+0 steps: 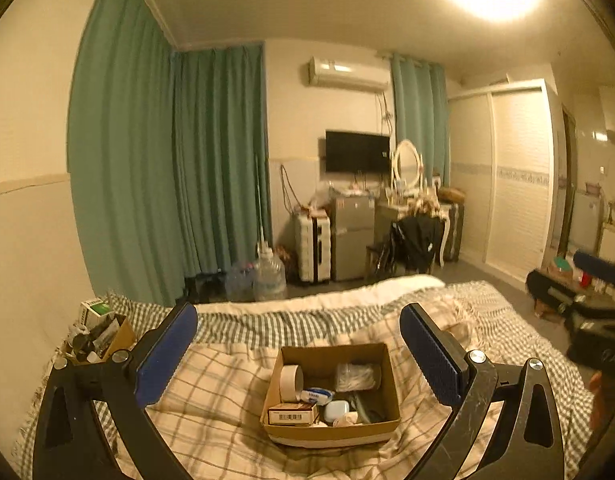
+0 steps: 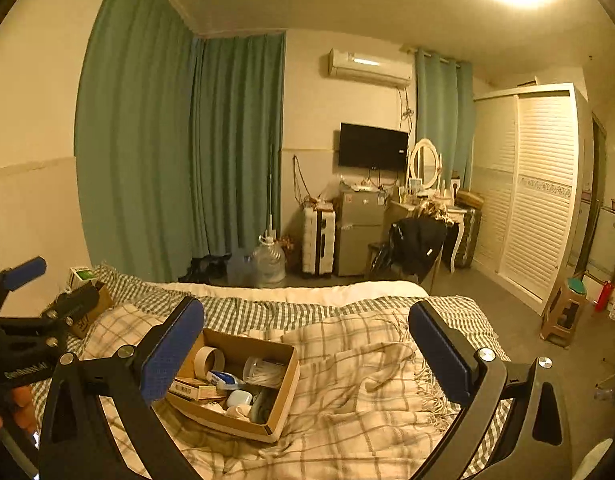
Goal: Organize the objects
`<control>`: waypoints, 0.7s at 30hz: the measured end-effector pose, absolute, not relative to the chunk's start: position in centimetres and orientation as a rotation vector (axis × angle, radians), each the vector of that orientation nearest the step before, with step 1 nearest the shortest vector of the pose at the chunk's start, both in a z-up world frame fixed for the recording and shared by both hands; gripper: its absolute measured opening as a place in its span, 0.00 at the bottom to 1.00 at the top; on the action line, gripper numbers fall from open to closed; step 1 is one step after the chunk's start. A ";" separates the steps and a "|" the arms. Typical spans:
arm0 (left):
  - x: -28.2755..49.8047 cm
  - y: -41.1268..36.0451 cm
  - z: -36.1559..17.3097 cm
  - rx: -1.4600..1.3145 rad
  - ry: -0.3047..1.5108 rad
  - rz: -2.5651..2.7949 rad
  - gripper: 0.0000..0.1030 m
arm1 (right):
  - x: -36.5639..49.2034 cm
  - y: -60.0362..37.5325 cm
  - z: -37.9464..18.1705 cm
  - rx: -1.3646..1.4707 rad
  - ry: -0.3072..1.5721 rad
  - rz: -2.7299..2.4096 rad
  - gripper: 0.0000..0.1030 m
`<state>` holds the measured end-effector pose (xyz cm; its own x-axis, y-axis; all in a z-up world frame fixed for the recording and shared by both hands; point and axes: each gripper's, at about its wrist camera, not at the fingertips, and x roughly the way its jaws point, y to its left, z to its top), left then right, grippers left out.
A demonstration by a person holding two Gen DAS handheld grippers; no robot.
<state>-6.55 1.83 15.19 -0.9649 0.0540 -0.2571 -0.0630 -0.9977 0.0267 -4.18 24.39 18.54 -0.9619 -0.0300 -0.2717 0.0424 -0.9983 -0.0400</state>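
Note:
An open cardboard box point(image 1: 390, 384) sits on the plaid blanket point(image 1: 211, 384) of the bed. It holds a tape roll point(image 1: 290, 378), a clear tub of cotton swabs point(image 1: 357, 376), a barcoded carton point(image 1: 293, 414), a small white case point(image 1: 336, 409) and other small items. My left gripper point(image 1: 298, 354) is open and empty, hovering above and just short of the box. The box also shows in the right wrist view point(image 2: 285, 384), lower left. My right gripper point(image 2: 306, 354) is open and empty, right of the box. A second cardboard box point(image 1: 121, 338) with dark items sits at the bed's far left corner.
The right gripper shows at the right edge of the left wrist view point(image 1: 595, 308); the left gripper shows at the left edge of the right wrist view point(image 2: 31, 320). Beyond the bed stand a water jug point(image 2: 268, 265), suitcase point(image 2: 318, 242), small fridge point(image 2: 359, 232), and a stool point(image 2: 565, 312).

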 end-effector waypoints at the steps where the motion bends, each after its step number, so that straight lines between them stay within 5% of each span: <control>1: -6.1 1.8 15.1 -0.383 0.042 3.060 1.00 | -3.9 24.2 18.2 0.415 0.080 -3.078 1.00; 9: -3.9 1.9 10.7 -0.306 0.074 3.135 1.00 | -2.6 23.8 13.3 0.313 0.157 -3.155 0.99; 21: -4.4 2.1 1.5 -0.487 0.070 3.163 1.00 | -6.1 22.6 3.2 0.574 0.263 -3.078 1.00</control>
